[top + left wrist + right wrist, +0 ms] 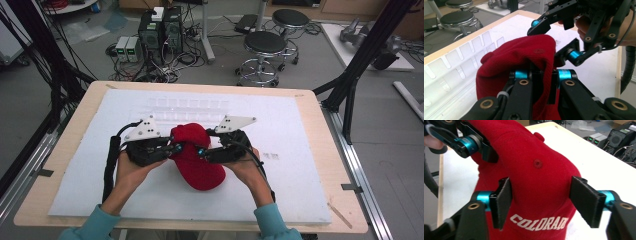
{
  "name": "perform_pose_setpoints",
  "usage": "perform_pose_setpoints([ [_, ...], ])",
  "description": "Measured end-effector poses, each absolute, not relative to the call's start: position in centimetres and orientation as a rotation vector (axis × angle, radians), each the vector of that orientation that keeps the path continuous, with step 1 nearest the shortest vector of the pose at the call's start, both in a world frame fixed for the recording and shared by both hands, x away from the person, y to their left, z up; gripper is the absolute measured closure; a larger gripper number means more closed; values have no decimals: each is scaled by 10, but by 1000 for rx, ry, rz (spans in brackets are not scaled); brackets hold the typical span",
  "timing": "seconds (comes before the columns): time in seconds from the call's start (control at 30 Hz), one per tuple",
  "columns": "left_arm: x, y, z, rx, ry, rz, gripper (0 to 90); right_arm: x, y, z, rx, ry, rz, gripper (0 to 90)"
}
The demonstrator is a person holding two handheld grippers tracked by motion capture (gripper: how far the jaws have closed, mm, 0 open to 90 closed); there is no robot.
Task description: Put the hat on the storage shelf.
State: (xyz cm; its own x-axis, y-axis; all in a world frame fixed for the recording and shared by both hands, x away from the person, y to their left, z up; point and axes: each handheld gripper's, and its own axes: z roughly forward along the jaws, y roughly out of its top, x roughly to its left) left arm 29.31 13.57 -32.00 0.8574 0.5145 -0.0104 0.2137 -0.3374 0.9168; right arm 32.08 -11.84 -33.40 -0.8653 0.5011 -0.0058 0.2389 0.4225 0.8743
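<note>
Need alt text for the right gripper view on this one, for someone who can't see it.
A red cap lettered COLORADO sits between the right tongs' two open black jaws. At upper left, the left tongs pinch the cap's fabric, above a white table surface.

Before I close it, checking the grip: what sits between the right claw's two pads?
The red cap's crown, lettered COLORADO, sits between the right claw's open pads, seen in the right gripper view.
</note>
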Motion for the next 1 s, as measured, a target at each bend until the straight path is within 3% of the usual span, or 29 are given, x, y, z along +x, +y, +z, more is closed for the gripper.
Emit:
perform_pose_setpoints([
  [0.47,295,136,-320,1916,547,337,871,314,-112,-330,520,2466,1395,861],
  [0.7,297,137,-320,1906,550,340,855,313,-110,-330,521,2458,1397,881],
  [1.0,302,142,-320,1833,696,329,293,313,-110,-328,532,2437,1400,882],
])
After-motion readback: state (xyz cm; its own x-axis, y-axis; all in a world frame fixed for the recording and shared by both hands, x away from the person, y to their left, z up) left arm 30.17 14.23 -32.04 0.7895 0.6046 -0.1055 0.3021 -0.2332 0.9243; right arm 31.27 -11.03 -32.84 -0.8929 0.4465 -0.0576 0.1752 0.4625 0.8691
